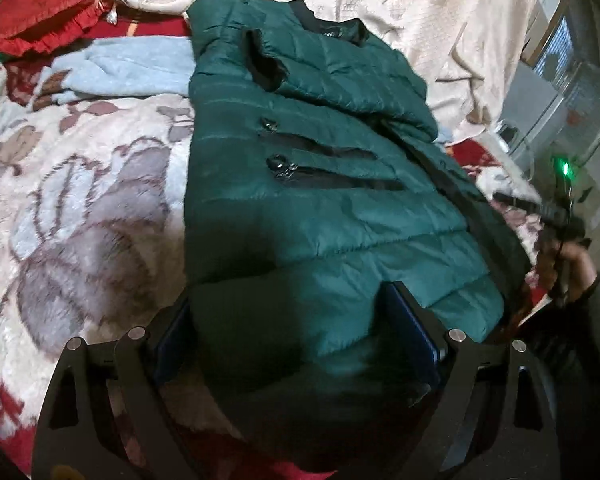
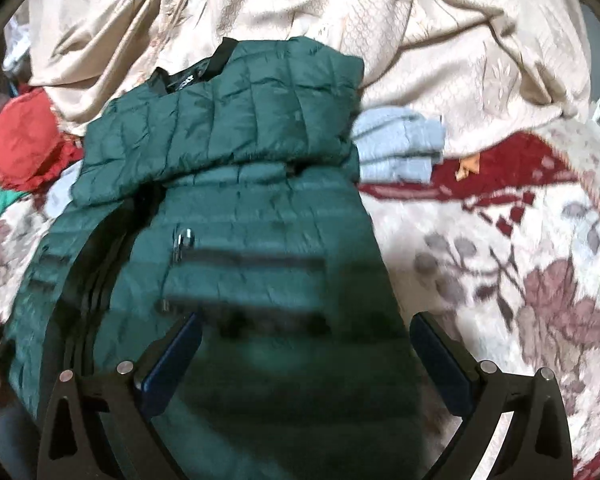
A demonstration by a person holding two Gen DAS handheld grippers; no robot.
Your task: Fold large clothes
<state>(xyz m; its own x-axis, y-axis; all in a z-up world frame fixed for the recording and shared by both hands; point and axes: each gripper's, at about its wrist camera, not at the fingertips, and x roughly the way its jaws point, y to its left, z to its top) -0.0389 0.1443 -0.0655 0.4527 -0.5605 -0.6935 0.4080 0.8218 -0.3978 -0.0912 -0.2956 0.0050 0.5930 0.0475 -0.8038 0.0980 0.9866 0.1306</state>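
Note:
A dark green quilted puffer jacket [image 1: 308, 184] lies on the flowered blanket, sleeves folded across its chest, black collar at the far end. It also shows in the right wrist view [image 2: 236, 208]. My left gripper [image 1: 288, 312] is open, its fingers [image 1: 410, 328] standing wide on either side of the jacket's near left hem corner. My right gripper [image 2: 306, 332] is open too, its blue-padded fingers [image 2: 172, 356] spread over the jacket's near right hem; whether they touch the fabric I cannot tell. The right gripper also shows at the right edge of the left wrist view [image 1: 556, 216].
A flowered fleece blanket [image 1: 80, 200] covers the bed. A folded light blue garment [image 2: 400, 148] lies beside the jacket's shoulder. A cream patterned cloth [image 2: 440, 40] is heaped behind. A red ruffled cloth [image 2: 24, 144] lies at the far left. White furniture [image 1: 540, 112] stands past the bed's right side.

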